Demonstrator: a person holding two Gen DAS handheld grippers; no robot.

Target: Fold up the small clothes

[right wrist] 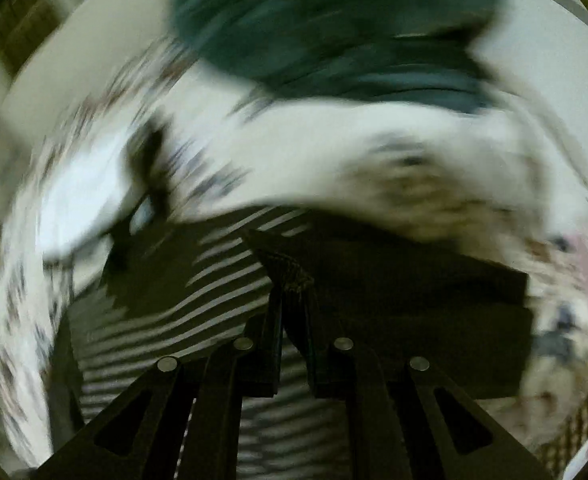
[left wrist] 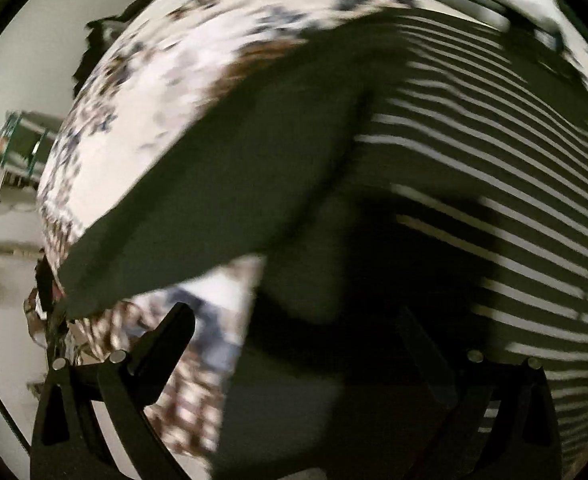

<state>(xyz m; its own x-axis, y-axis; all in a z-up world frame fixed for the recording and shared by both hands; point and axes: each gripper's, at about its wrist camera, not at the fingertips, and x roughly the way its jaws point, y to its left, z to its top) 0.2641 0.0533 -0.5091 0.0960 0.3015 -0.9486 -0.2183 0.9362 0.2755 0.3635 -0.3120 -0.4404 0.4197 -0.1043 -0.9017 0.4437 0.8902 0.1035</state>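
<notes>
A dark garment with thin white stripes (left wrist: pixel 494 168) lies spread on a white patterned cloth (left wrist: pixel 165 92); its plain dark sleeve (left wrist: pixel 221 184) reaches to the lower left. My left gripper (left wrist: pixel 294 320) is open just above the garment, one finger (left wrist: pixel 165 340) over the patterned cloth, the other dark against the fabric. In the blurred right wrist view my right gripper (right wrist: pixel 294 280) is shut on a dark fold of the striped garment (right wrist: pixel 213 280), with a dark flap (right wrist: pixel 414 280) lifted to the right.
A dark teal garment (right wrist: pixel 334 28) lies at the far side on the patterned cloth (right wrist: pixel 294 148). A green-framed object (left wrist: pixel 21 140) stands at the far left beyond the cloth's edge. Both views are motion-blurred.
</notes>
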